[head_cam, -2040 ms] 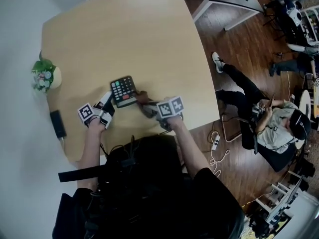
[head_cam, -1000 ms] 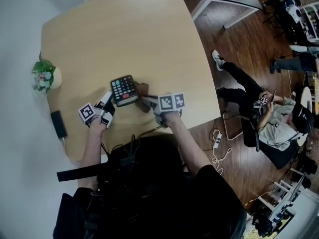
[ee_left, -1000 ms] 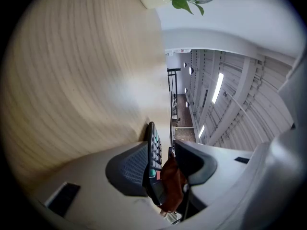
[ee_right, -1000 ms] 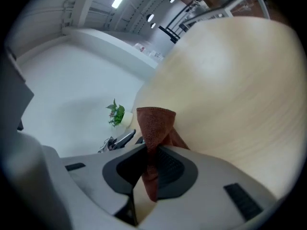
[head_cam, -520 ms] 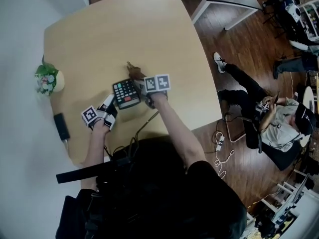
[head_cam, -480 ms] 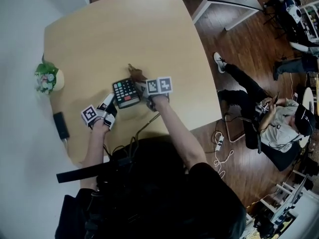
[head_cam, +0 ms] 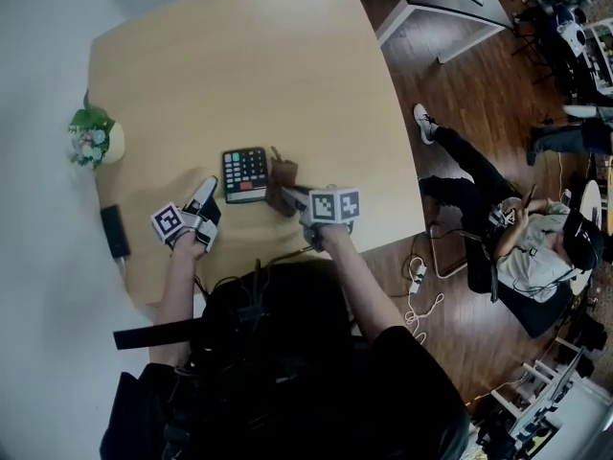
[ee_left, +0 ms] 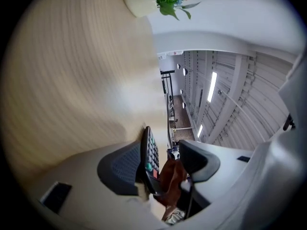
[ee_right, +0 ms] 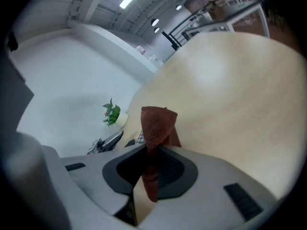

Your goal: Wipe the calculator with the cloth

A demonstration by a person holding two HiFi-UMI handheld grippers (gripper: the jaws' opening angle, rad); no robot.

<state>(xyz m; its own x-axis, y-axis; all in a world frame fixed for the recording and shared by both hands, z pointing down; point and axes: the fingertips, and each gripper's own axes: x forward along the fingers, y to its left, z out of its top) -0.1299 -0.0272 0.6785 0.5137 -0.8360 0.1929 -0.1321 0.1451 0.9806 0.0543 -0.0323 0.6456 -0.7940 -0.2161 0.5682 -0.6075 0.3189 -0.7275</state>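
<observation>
At the far left a small plant (head_cam: 94,136) in a cream pot sits at the edge of the pale, wood-grain worktop (head_cam: 249,56), which has rounded corners. A slim black device (head_cam: 114,231) lies nearer the person. The left tongs (head_cam: 205,202) stand partly open, having just been widening, around the near-left corner of the calculator (head_cam: 245,173). One ribbed dark pad is close by its back and the other stands clear of the keyed face. The calculator, a black slab with green and red keys, rests near the worktop's middle. Just beside its right edge rises the rust-brown cloth (head_cam: 283,178) (nubbly, like terry), pinched in a fold by the right tongs (head_cam: 290,197), whose pads are closed tight on it. Past the worktop's right edge another person (head_cam: 527,242) sits over the dark plank floor (head_cam: 431,56)
</observation>
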